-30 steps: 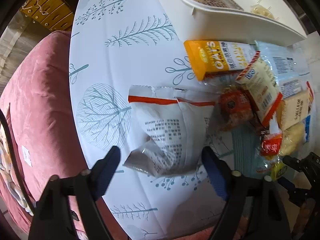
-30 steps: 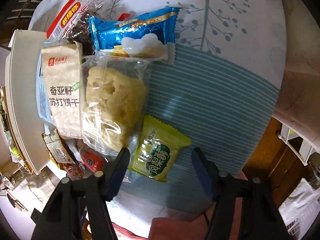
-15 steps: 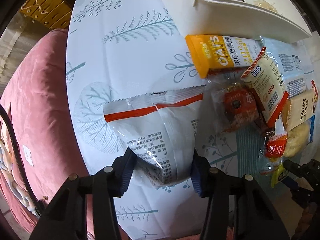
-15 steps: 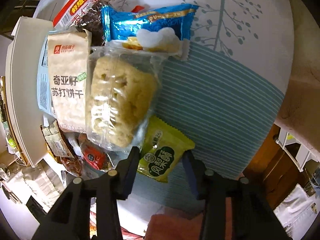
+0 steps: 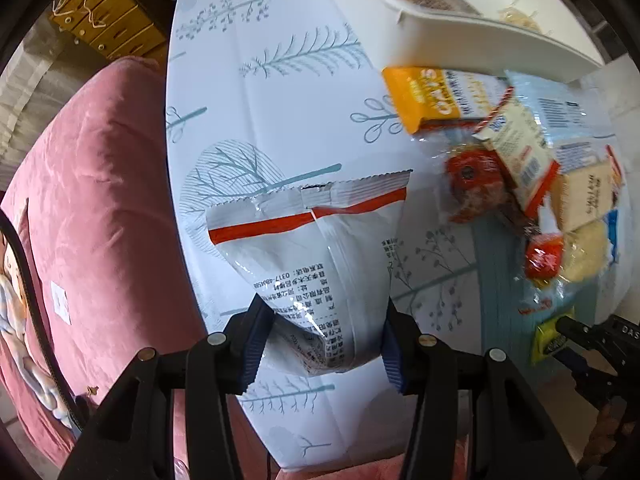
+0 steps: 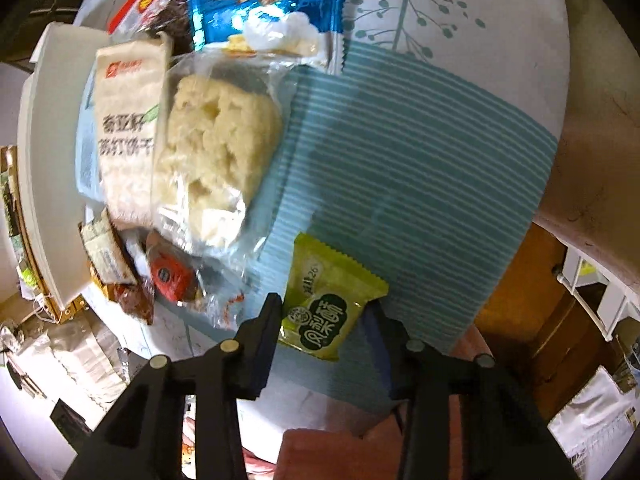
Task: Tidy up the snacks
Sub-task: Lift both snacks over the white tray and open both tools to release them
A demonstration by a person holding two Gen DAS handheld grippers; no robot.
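The left gripper point(image 5: 324, 340) is clamping the lower end of a white bag with a red stripe point(image 5: 312, 256); its jaws closed on it a moment ago, and the bag is hanging slack above the tree-print cloth on the bench point(image 5: 280, 92). The right gripper point(image 6: 322, 328) is pinching a small green packet point(image 6: 328, 312), its jaws having just been closing, with the packet sitting over the blue striped patch of cloth. The white bin point(image 5: 460, 36) is waiting at the far edge, well apart from both hands, with the rest of the snacks heaped beside it.

What I am watching for is the big bag: it is being held by one crumpled corner, so its weight could pull the film out of the jaws, or its loose top could sweep the pile on the way to the bin. The green packet is being held near its edge and could twist free.

Writing I can make out: "OATS" on the orange packet point(image 5: 436, 96), digits "0317" in the white bag's fine print, "26" on the green one.
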